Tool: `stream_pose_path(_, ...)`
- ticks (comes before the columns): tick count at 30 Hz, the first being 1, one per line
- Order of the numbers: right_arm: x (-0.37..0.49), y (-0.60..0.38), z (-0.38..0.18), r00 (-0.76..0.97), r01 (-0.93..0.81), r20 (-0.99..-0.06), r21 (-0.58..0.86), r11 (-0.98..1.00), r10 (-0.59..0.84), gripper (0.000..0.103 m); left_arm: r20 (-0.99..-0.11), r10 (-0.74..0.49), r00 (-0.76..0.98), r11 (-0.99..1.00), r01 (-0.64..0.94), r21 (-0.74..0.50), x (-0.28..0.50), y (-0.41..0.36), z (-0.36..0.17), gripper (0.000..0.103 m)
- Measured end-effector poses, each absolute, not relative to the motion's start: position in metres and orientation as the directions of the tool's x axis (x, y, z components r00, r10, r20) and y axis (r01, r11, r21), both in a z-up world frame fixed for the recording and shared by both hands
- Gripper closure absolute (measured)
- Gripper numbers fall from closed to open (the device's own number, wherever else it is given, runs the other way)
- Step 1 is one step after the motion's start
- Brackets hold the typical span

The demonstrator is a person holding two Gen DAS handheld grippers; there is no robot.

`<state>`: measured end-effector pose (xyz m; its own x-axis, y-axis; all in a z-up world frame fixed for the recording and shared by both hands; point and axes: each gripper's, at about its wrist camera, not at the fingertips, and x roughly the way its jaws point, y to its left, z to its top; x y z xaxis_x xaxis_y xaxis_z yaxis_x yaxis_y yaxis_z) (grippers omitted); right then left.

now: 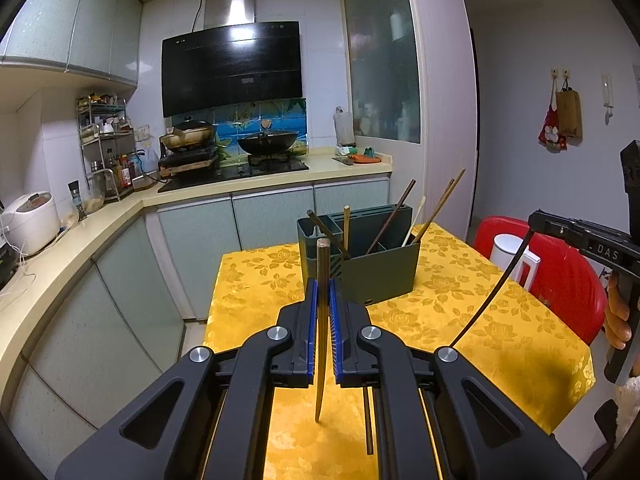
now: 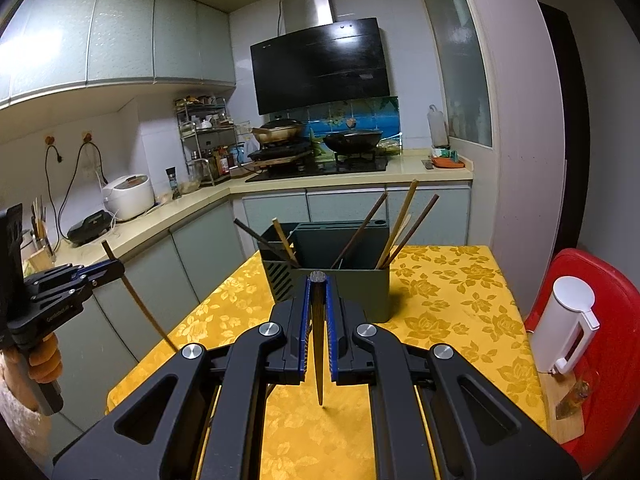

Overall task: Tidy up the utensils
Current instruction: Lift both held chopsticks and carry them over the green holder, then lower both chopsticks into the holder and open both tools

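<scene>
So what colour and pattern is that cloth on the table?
The tablecloth is golden yellow, with a woven flower-and-leaf pattern in a darker gold. It shows best in the right wrist view.

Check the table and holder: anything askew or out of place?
One chopstick lies loose on the yellow tablecloth, outside the green holder. The sticks in the holder lean every which way. Each gripper, left and right, is shut on one chopstick.

A home kitchen. A range hood (image 1: 232, 68) hangs over woks (image 1: 268, 143). A rice cooker (image 1: 30, 222) sits on the counter (image 1: 68, 256).
</scene>
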<state>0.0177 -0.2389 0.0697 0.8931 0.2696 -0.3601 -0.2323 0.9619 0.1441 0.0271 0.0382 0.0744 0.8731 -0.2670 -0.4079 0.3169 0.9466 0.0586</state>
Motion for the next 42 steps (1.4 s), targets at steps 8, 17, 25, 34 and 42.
stream_pose_path(8,0.034,-0.245,0.077,0.891,-0.223,-0.371,0.146,0.964,0.262,0.095,-0.399,-0.287,0.871,0.941,0.335,0.053,0.040,0.034,0.089,0.097)
stream_pose_path(17,0.055,-0.250,0.089,0.888,-0.217,-0.381,0.145,0.965,0.257,0.095,-0.391,-0.317,0.864,0.928,0.368,0.058,0.059,0.018,0.111,0.097)
stream_pose_path(25,0.077,-0.247,0.120,0.902,-0.215,-0.358,0.117,0.970,0.243,0.095,-0.364,-0.358,0.860,0.916,0.400,0.045,0.084,-0.005,0.145,0.097)
stream_pose_path(34,0.105,-0.245,0.153,0.923,-0.205,-0.313,0.092,0.974,0.224,0.095,-0.319,-0.381,0.868,0.912,0.410,0.026,0.124,-0.040,0.181,0.097)
stream_pose_path(42,0.137,-0.251,0.168,0.934,-0.176,-0.298,0.090,0.980,0.195,0.095,-0.289,-0.376,0.880,0.918,0.397,0.013,0.165,-0.069,0.197,0.097)
